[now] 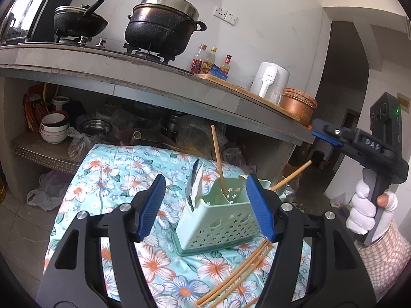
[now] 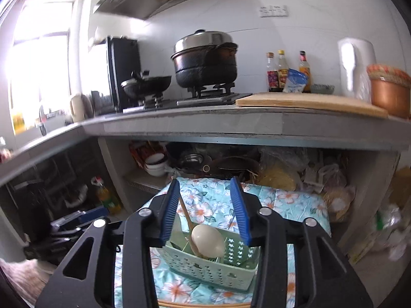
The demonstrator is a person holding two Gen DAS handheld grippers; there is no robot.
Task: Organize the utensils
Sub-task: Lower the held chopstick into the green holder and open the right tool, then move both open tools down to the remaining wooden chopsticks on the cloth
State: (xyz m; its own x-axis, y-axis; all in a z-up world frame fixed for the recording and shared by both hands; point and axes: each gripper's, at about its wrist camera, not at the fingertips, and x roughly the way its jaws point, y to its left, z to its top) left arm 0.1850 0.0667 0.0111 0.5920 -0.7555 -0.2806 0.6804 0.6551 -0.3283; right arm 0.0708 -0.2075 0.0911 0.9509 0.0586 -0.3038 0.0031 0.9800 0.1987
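A pale green perforated utensil holder (image 1: 221, 220) stands on a floral cloth (image 1: 110, 179). In it are a metal spoon (image 1: 195, 183) and an upright chopstick (image 1: 217, 159). Another chopstick (image 1: 291, 175) leans out behind its right side. Several chopsticks (image 1: 239, 274) lie on the cloth in front. My left gripper (image 1: 205, 205) is open, its jaws either side of the holder. My right gripper (image 2: 206, 213) is open and empty above the holder (image 2: 205, 264), where a white spoon (image 2: 208, 240) and a chopstick (image 2: 185, 211) show. The right gripper also shows in the left wrist view (image 1: 323, 133).
A grey counter (image 1: 154, 82) behind carries a stove with a black pot (image 1: 161, 30) and a wok (image 1: 79, 20), sauce bottles (image 1: 210, 61), a white kettle (image 1: 269, 82) and a copper pot (image 1: 298, 107). The shelf beneath holds bowls (image 1: 54, 128) and bags.
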